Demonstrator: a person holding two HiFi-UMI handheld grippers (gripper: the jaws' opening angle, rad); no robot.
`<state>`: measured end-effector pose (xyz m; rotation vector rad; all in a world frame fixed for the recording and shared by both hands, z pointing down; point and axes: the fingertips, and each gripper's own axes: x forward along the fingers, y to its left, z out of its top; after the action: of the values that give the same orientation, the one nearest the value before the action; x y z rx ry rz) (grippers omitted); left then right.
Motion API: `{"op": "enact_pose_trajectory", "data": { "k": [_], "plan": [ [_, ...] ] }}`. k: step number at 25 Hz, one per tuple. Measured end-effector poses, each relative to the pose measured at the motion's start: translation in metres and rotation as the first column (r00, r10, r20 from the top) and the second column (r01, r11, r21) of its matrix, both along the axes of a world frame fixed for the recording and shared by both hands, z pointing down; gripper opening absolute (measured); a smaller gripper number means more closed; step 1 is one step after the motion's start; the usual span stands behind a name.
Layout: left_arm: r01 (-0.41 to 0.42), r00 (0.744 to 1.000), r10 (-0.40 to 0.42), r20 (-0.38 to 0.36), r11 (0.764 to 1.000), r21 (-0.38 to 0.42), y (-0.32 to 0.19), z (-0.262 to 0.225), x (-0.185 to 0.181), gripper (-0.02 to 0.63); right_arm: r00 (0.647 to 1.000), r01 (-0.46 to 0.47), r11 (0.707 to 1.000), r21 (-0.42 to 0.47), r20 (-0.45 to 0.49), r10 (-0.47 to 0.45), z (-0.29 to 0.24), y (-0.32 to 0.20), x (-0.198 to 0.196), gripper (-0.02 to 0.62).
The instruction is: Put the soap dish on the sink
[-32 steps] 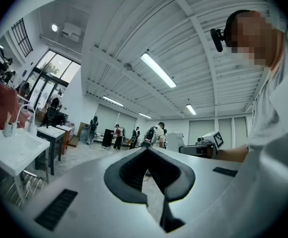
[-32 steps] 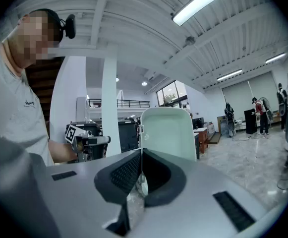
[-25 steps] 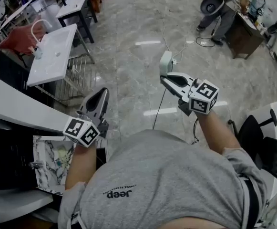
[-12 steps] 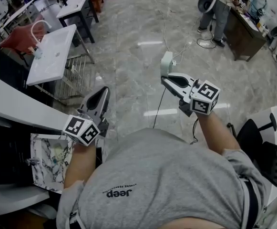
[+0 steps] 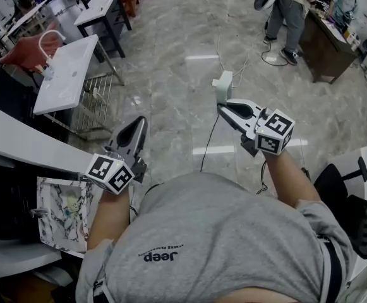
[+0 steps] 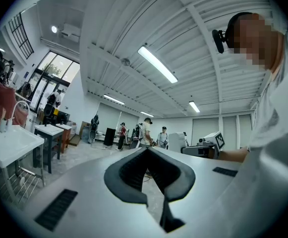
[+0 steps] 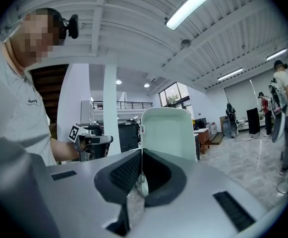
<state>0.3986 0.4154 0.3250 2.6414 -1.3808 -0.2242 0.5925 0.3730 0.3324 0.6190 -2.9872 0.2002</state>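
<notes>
The soap dish (image 5: 222,84) is a pale rounded tray held upright, and my right gripper (image 5: 222,104) is shut on its lower edge. In the right gripper view the dish (image 7: 168,130) stands up from between the closed pads of that gripper (image 7: 140,152). My left gripper (image 5: 139,121) is held out level over the floor, shut and empty; in its own view the left gripper (image 6: 146,151) has its pads meeting at the tips. The white sink (image 5: 63,74) with a curved faucet (image 5: 44,43) stands at the upper left, well away from both grippers. The sink (image 6: 10,143) also shows at the left of the left gripper view.
A wire rack (image 5: 98,100) sits under the sink. Dark-legged tables (image 5: 101,8) stand beyond it. A white counter edge (image 5: 19,141) and a marble-patterned tray (image 5: 63,210) lie near left. A cable (image 5: 210,141) runs across the floor. People (image 5: 287,11) and a desk (image 5: 325,40) are at far right.
Both grippers have been carried a little across the room, the right one still gripping the dish. The tray and counter have slid left in view. A person at the back has stepped.
</notes>
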Motion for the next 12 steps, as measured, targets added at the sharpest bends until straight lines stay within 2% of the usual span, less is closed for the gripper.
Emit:
{"op": "enact_pose_trajectory", "data": {
  "k": [3, 6, 12],
  "plan": [
    [0.001, 1.0, -0.001, 0.016, 1.0, -0.008, -0.014, 0.006, -0.004, 0.014, 1.0, 0.011, 1.0, -0.003, 0.003, -0.011, 0.003, -0.015, -0.004, 0.063],
    [0.005, 1.0, -0.005, -0.006, 1.0, -0.013, -0.035, 0.011, -0.023, 0.014, 1.0, 0.02, 1.0, -0.003, -0.005, -0.02, 0.008, -0.035, -0.024, 0.063],
    [-0.022, 0.999, 0.022, -0.045, 1.0, -0.016, -0.104, 0.028, -0.087, 0.014, 0.999, -0.001, 1.0, -0.008, -0.04, 0.0, 0.02, -0.097, -0.087, 0.063]
  ]
}}
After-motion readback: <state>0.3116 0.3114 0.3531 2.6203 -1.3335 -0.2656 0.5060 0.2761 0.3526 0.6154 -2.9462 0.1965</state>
